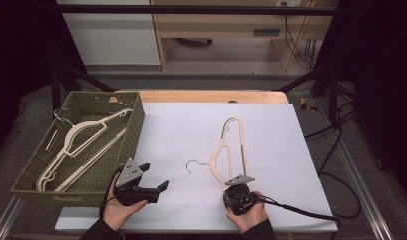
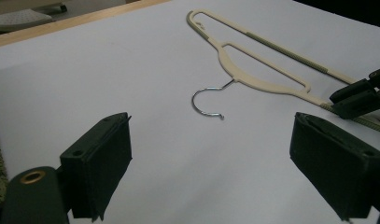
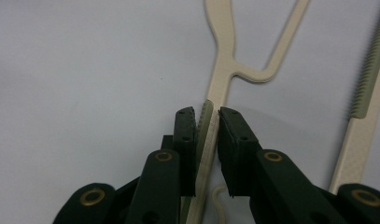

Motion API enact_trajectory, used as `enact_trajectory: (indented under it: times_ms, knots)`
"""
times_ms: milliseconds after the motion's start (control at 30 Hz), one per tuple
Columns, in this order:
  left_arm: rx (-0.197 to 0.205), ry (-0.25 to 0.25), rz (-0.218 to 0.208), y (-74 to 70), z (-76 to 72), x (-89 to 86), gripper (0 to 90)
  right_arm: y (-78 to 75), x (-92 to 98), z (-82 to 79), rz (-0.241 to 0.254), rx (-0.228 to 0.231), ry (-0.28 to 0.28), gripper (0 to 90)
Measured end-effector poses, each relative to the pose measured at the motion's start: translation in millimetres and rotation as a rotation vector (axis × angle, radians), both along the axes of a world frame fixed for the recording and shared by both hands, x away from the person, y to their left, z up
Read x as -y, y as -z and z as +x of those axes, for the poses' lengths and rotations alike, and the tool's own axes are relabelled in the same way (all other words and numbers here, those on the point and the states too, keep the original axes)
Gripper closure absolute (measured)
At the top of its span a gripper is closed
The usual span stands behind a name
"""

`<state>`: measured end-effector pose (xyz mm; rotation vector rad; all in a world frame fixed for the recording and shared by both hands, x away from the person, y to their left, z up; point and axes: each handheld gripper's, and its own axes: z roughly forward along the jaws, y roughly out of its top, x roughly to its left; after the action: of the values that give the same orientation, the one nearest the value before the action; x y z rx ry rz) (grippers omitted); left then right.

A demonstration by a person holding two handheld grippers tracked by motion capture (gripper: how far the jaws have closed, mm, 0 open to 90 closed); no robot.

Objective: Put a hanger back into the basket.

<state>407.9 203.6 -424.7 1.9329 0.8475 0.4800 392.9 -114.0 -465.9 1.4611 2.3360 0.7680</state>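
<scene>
Table carries a white sheet, and on it a cream hanger lies flat at about 5 o'clock from the sheet's centre, its metal hook pointing toward 9 o'clock. Right tongs sit at the hanger's near end, at 6 o'clock. In the right gripper view the jaws are narrow, closed on the ribbed green grip strip of the hanger's arm, with both pads touching it. Left tongs are held at about 7 o'clock, just beside the woven green basket, jaws spread wide with nothing between them. The basket stands at 9 o'clock and holds more cream hangers. In the left gripper view the hook lies ahead, apart from both pads.
</scene>
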Motion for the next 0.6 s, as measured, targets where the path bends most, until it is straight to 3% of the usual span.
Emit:
enact_trajectory:
  times_ms: [67, 233, 333, 433, 600]
  knots:
    - [-0.001, 0.005, 0.004, 0.2, -0.2, 0.8, 12.6, -0.4, 0.3, 0.3, -0.001, 0.001, -0.005, 78.6]
    - [-0.004, 0.013, 0.008, 1.9, 1.2, 2.7, 12.8, -0.4, 2.5, -0.3, -0.02, 0.03, -0.077, 78.9]
    - [-0.005, 0.021, 0.01, 1.8, 4.6, 5.6, 13.5, -0.5, 3.4, -1.2, -0.004, 0.023, -0.101, 78.8]
    - [0.0, 0.045, 0.029, -0.4, 13.0, 15.0, 14.7, 0.5, 5.1, -1.7, -0.006, 0.038, -0.139, 78.8]
    - [-0.019, 0.12, 0.065, -0.7, 35.9, 40.8, 18.0, 1.0, 6.5, -1.5, 0.004, 0.043, -0.152, 76.8]
